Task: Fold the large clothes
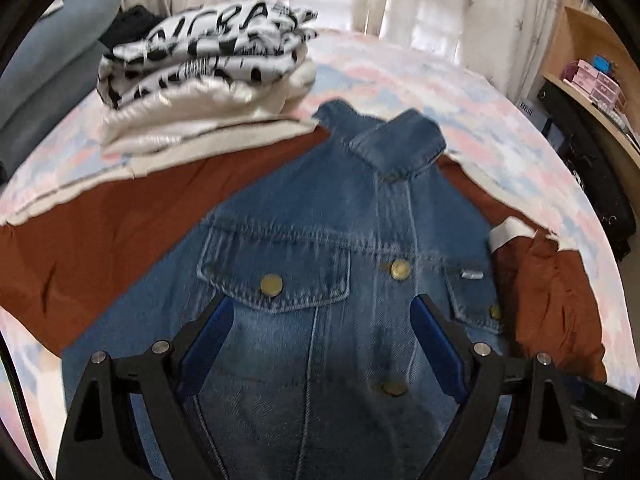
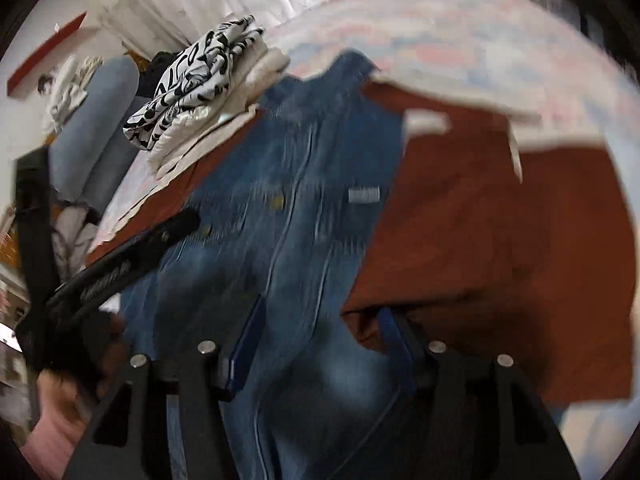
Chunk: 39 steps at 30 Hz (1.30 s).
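Note:
A blue denim jacket (image 1: 320, 240) lies front up on the bed, collar far from me, on top of a rust-brown garment with white trim (image 1: 100, 232). My left gripper (image 1: 324, 312) is open just above the jacket's chest, between the pocket flap and the button placket, holding nothing. In the blurred right wrist view the jacket (image 2: 304, 184) runs up the middle and the brown garment (image 2: 500, 220) lies to its right. My right gripper (image 2: 324, 320) is open over the jacket's lower part, near its right edge. The left gripper (image 2: 120, 264) shows at the left there.
A stack of folded clothes (image 1: 208, 76), black-and-white print on top, sits at the bed's far left by a grey-blue pillow (image 1: 52, 56). The bed has a pastel patterned sheet (image 1: 460, 92). Curtains hang behind. A wooden desk with pink boxes (image 1: 592, 80) stands right.

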{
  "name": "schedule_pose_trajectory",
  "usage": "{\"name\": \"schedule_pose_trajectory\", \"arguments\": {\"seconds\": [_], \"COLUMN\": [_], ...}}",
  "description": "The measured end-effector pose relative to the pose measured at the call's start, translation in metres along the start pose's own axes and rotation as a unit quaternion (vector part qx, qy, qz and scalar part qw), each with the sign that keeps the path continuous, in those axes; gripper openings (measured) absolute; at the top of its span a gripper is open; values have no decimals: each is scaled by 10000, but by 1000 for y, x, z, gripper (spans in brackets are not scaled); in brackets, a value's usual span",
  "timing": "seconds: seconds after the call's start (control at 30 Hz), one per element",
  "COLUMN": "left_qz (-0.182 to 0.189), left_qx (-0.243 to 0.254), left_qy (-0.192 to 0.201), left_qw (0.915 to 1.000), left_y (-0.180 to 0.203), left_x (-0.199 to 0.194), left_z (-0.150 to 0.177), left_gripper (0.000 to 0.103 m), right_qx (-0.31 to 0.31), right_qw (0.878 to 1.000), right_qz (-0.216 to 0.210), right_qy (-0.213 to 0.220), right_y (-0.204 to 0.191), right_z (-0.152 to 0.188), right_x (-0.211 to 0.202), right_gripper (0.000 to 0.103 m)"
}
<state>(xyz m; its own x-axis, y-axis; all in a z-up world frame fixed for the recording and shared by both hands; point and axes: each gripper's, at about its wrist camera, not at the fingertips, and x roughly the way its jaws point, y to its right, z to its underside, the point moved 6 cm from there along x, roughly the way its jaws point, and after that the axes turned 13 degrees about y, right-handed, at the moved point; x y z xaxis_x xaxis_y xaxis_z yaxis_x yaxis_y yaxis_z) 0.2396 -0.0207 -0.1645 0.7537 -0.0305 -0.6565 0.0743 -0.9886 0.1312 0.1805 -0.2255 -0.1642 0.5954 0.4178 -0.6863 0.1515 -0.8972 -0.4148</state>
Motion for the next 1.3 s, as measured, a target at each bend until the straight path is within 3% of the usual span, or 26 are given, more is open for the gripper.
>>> {"name": "schedule_pose_trajectory", "arguments": {"seconds": [0.13, 0.3, 0.47, 0.63, 0.7, 0.77, 0.83, 0.87, 0.9, 0.97, 1.0, 1.13, 1.23, 1.27, 1.3], "left_qz": [283, 769, 1345, 1258, 1256, 1177, 1079, 1026, 997, 1022, 923, 979, 543, 338, 337], "left_qx": [19, 528, 1339, 2155, 2316, 2368, 2377, 2384, 2404, 2449, 2388, 1415, 787, 662, 537], "left_qy": [-108, -36, -186, -300, -433, -605, -673, -691, -701, -721, -579, 315, 736, 673, 485], "left_qw": [9995, 9956, 9817, 9679, 9637, 9625, 9630, 9632, 9630, 9614, 9649, 9846, 9927, 9950, 9968], "left_y": [20, 73, 147, 204, 215, 223, 224, 225, 226, 227, 223, 181, 120, 98, 80], "left_x": [7, 0, -7, 5, 9, 15, 23, 24, 26, 29, 28, -4, -23, -23, -20], "left_z": [10, 12, 26, 45, 50, 50, 46, 47, 44, 39, 30, -17, -28, -23, -15], "left_gripper": [89, 89, 89, 89, 89, 89, 89, 84, 52, 11, 9, 9, 12, 29, 60], "right_qx": [428, 812, 1416, 1786, 1767, 1853, 2145, 2269, 2297, 2224, 2158, 1958, 1774, 1734, 1720], "right_qw": [9984, 9902, 9742, 9675, 9662, 9635, 9577, 9541, 9518, 9493, 9488, 9475, 9471, 9480, 9491], "right_qz": [-81, 304, 528, 469, 769, 876, 714, 647, 660, 799, 845, 925, 1045, 1073, 1072], "right_qy": [348, 1094, 1676, 1728, 1709, 1720, 1779, 1846, 1923, 2074, 2146, 2352, 2460, 2443, 2411], "right_y": [25, 53, 73, 87, 94, 100, 106, 110, 110, 107, 105, 97, 94, 93, 93], "right_z": [13, 10, 8, 18, 21, 21, 23, 24, 23, 22, 21, 15, 12, 10, 11], "right_x": [-31, -76, -92, -88, -89, -86, -82, -85, -88, -96, -101, -113, -121, -120, -120], "right_gripper": [58, 58, 58, 58, 56, 56, 57, 57, 56, 56, 56, 56, 56, 56, 56]}}
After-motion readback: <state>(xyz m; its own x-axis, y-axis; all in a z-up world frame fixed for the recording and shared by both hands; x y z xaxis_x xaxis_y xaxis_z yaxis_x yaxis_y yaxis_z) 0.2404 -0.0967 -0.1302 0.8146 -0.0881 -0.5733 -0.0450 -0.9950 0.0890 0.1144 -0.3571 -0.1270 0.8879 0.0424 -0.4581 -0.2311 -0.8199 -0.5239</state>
